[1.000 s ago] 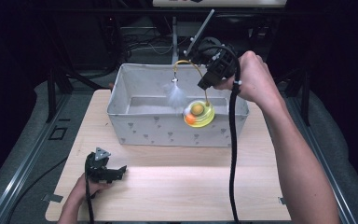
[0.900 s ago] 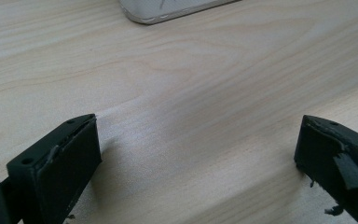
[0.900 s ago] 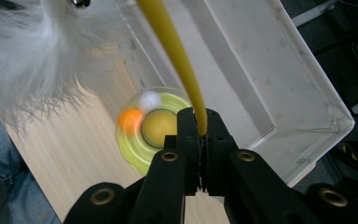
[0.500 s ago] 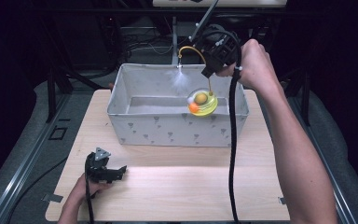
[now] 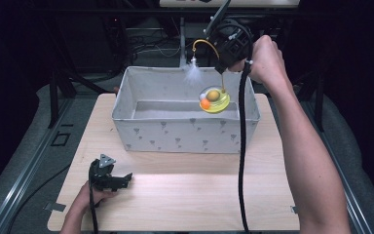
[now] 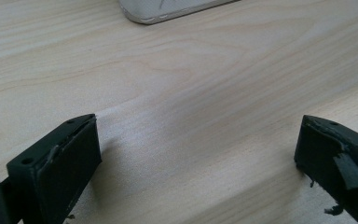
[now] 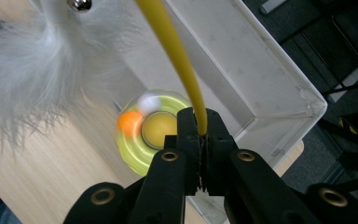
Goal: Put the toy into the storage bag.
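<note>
My right gripper [image 5: 220,68] [image 7: 200,126] is shut on the yellow wire stem [image 7: 177,56] of a cat toy and holds it in the air above the right part of the white fabric box [image 5: 175,134] [image 7: 261,70]. The toy's yellow-green round base [image 5: 214,100] [image 7: 149,128], with an orange ball and a white ball on it, hangs below the jaws. Its white feather [image 5: 192,74] [image 7: 32,88] dangles from the curved wire end. My left gripper [image 5: 121,179] [image 6: 198,154] lies on the wooden table [image 5: 185,195] at the front left, open, with bare wood between its jaws.
The box sits at the back middle of the table, and its bottom corner [image 6: 168,11] shows in the left gripper view. The right gripper's black cable [image 5: 241,156] hangs down across the box's right front. Dark floor and metal rails surround the table.
My right gripper has carried the toy upward in the picture, toward the far side of the box and slightly right. The left gripper has stayed in place.
</note>
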The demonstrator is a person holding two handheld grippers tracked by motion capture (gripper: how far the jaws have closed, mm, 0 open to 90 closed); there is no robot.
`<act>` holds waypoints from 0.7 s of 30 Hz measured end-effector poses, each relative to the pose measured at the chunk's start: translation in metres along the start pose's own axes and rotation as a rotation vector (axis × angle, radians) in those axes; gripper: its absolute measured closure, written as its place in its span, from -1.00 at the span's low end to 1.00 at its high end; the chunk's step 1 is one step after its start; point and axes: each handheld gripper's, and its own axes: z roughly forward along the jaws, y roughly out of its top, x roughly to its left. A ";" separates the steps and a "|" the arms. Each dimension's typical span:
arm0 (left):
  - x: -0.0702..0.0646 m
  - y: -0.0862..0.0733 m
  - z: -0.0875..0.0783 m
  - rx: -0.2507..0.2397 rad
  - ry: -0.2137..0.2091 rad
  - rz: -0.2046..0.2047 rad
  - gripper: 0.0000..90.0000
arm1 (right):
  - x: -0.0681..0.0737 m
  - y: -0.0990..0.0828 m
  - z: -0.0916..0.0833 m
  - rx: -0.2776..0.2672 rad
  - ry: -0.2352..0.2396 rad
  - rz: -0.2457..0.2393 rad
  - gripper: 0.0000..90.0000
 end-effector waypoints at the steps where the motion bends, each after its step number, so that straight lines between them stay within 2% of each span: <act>1: 0.000 0.000 0.000 0.001 -0.002 0.002 -1.00 | -0.002 0.000 0.003 0.001 0.004 0.009 0.96; 14: 0.000 0.000 0.000 0.002 -0.003 0.004 -1.00 | -0.025 0.000 0.022 -0.007 0.000 0.088 0.96; 21: 0.000 0.000 0.000 0.001 -0.002 0.003 -0.99 | -0.039 -0.007 0.040 0.010 -0.009 0.131 0.96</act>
